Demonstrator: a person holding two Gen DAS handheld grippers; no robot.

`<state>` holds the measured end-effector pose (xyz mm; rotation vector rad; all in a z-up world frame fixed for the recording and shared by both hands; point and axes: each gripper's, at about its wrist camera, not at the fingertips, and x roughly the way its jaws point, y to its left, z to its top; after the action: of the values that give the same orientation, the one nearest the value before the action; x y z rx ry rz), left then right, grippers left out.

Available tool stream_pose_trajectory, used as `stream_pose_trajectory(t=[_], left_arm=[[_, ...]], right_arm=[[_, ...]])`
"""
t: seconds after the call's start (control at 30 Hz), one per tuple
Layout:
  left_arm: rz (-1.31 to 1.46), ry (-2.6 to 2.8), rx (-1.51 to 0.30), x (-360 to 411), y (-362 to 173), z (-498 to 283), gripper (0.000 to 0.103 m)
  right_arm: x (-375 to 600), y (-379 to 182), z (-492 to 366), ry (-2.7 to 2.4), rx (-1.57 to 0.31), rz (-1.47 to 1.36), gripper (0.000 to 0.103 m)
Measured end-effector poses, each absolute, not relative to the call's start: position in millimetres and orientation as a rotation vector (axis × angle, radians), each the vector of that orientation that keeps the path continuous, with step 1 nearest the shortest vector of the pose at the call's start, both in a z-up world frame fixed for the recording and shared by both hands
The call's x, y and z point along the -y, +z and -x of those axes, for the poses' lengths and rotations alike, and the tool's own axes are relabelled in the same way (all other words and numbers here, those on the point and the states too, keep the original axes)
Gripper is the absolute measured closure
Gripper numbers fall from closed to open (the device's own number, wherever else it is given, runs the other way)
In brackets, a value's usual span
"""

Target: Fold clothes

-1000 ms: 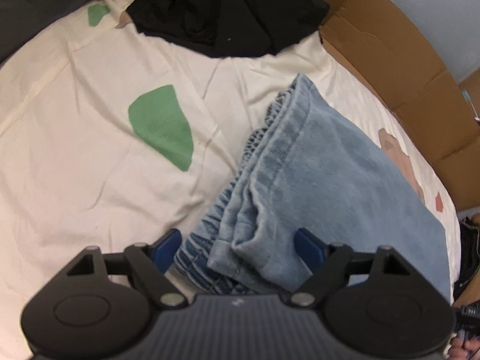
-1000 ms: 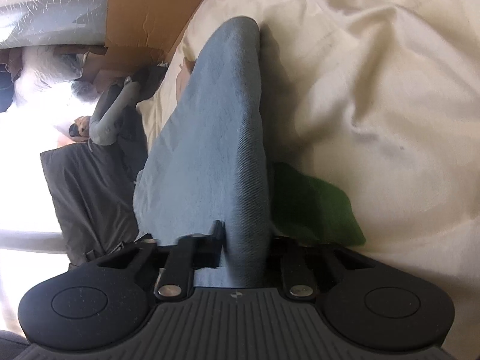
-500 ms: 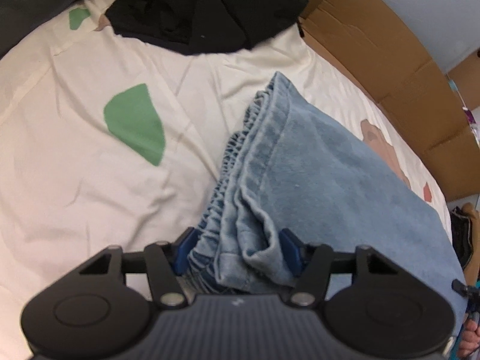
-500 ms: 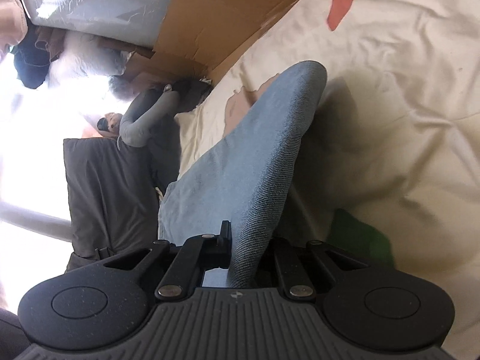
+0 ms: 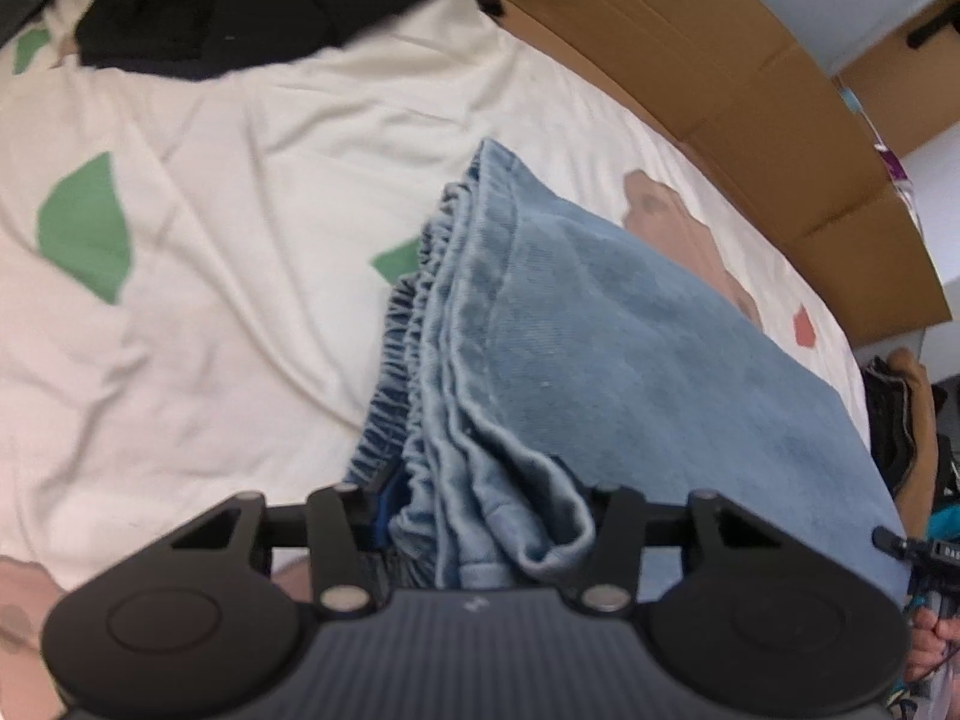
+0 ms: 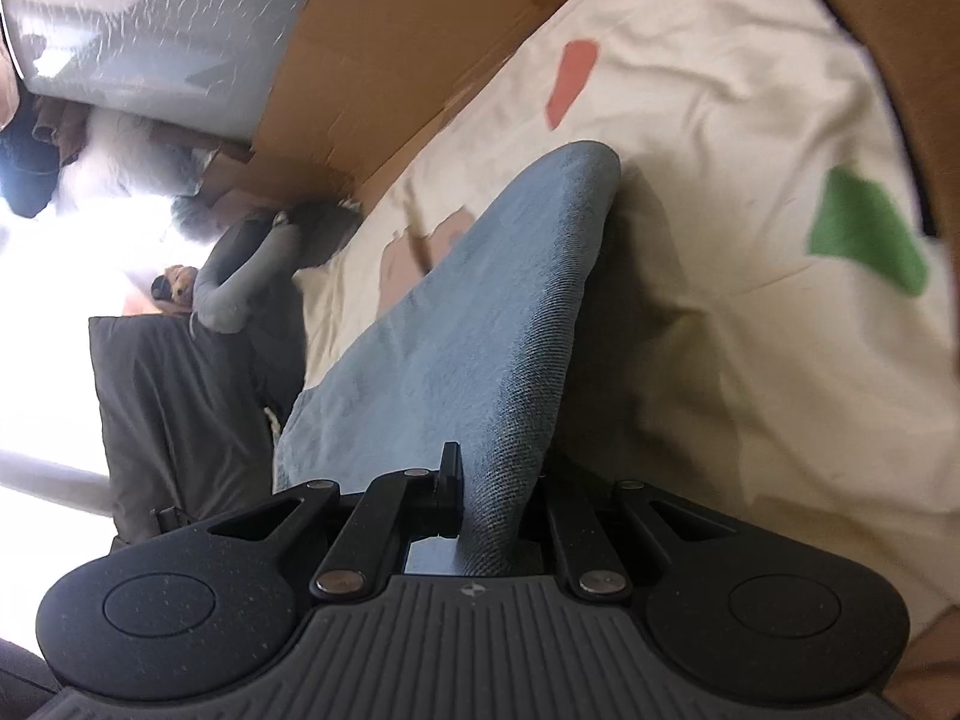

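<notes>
- We see the left gripper (image 5: 486, 516) closing on the jeans (image 5: 600, 348) waistband; the right gripper (image 6: 489, 498) is clamped on their fold.
- Bunched layers, pads partly hidden, may slip onto the bedsheet (image 5: 240, 180).

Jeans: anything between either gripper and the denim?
Nothing visible. The left gripper has the bunched waistband of the jeans between its closing jaws; the right gripper is shut directly on a fold of the same denim.

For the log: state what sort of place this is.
Probably a bedroom: jeans lie on a cream patterned bedsheet, dark clothes are heaped beyond, and flattened cardboard lines the edge.
</notes>
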<state>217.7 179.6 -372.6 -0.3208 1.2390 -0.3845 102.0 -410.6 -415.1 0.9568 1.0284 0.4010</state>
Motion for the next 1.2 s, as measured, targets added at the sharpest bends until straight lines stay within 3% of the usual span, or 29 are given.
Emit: stream_pose_trajectory(t=[0.37, 0.47, 0.73, 0.9, 1.0, 1.2], left_arm=[[0.323, -0.368, -1.273, -185.4, -366.8, -219.4, 0.052], [0.289, -0.346, -1.257, -184.9, -345.3, -222.0, 0.062], [0.240, -0.332, -1.222, -177.4, -297.3, -228.6, 0.062], [0.243, -0.390, -1.222, -131.3, -298.7, -236.9, 0.058], [0.225, -0.460, -1.220, -98.3, -302.4, -241.7, 0.046], [0.203, -0.555, -1.223, -61.2, -308.0, -245.5, 0.044]], right_arm=[[405.8, -419.9, -109.1, 0.320, -1.154, -0.812, 0.097], [403.6, -415.9, -109.0, 0.314, -1.162, -0.795, 0.097], [409.4, -432.2, -97.3, 0.310, -1.132, -0.847, 0.097], [411.3, -435.3, -96.3, 0.320, -1.142, -0.864, 0.093], [410.7, -437.2, -93.9, 0.322, -1.150, -0.874, 0.090], [413.0, -442.1, -85.2, 0.323, -1.162, -0.903, 0.085]])
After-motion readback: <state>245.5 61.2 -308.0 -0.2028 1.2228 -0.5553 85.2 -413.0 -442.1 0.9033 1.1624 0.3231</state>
